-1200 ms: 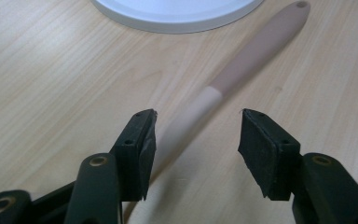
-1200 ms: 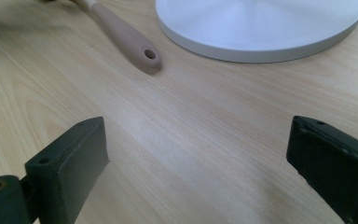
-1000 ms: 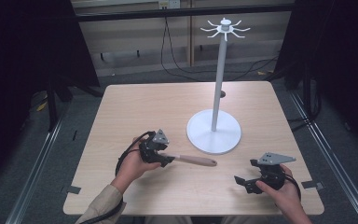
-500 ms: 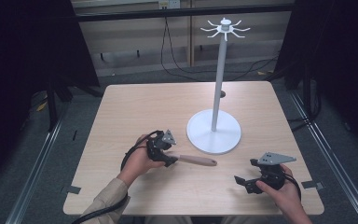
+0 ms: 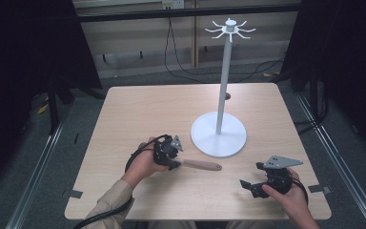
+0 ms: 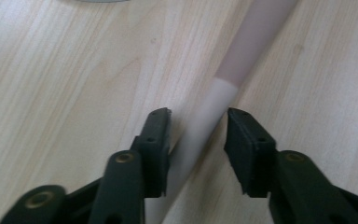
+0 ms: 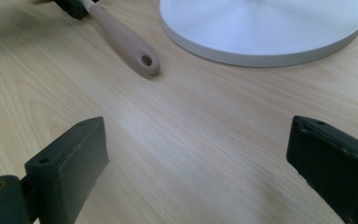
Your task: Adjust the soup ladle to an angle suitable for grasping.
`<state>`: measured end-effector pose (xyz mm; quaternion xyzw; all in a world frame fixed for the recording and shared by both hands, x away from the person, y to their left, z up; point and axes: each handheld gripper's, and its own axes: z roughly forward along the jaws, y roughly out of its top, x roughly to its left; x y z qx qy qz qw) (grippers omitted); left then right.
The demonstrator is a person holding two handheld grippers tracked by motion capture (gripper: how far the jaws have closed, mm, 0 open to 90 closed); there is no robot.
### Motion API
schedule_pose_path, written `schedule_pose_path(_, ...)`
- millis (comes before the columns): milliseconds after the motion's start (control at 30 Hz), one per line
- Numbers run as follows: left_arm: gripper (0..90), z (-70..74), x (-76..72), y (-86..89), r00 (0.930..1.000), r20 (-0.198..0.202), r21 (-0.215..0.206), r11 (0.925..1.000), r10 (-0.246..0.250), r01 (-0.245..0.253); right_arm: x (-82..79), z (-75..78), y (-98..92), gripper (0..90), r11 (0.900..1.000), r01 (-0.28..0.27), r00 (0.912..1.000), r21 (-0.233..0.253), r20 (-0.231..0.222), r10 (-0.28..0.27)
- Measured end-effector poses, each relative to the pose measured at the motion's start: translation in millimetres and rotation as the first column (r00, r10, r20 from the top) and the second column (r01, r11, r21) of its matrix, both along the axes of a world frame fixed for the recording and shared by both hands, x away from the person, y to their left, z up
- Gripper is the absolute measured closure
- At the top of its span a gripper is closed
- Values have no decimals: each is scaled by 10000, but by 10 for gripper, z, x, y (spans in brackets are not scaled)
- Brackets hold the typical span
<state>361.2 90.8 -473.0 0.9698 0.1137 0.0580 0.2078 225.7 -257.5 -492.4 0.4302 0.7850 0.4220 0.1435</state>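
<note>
jaws of your left tool (image 6: 198,140) straddle the utensil handle (image 6: 214,112) lying on the surface (image 5: 143,114), apparently unclamped, while your right tool (image 7: 198,158) rests spread wide.

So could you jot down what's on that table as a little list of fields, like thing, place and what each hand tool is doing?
surface: light wooden table
tall thing: white metal stand with round base and hooks on top
tool: utensil with tan wooden handle, lying flat before the base; hole in its end
left gripper: jaws astride the utensil's pale neck, gap on one side, not yet closed
right gripper: jaws wide open, low over bare wood, holding nothing
</note>
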Motion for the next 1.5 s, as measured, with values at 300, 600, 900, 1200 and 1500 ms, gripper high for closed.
schedule_pose_path(300,699,64,-40,-47,9947,-114,846,9911,-1024,1030,-4,0,0,49,10000,-15,10000,11,-36,15)
schedule_pose_path(600,790,102,-138,10,9830,-563,808,9805,-1750,1792,-3,-4,6,49,10000,-3,10000,-19,-85,3)
schedule_pose_path(900,791,293,-173,169,9944,-209,-255,9944,-1033,1028,5,-10,38,49,10000,-55,10000,80,-57,56)
schedule_pose_path(1200,790,465,-193,314,9998,-158,-2236,9746,83,-116,26,19,105,49,9993,-119,9997,356,228,111)
schedule_pose_path(1500,791,473,-239,297,9980,-134,-3217,9448,617,-627,81,81,228,50,9915,131,9985,1292,502,-198)
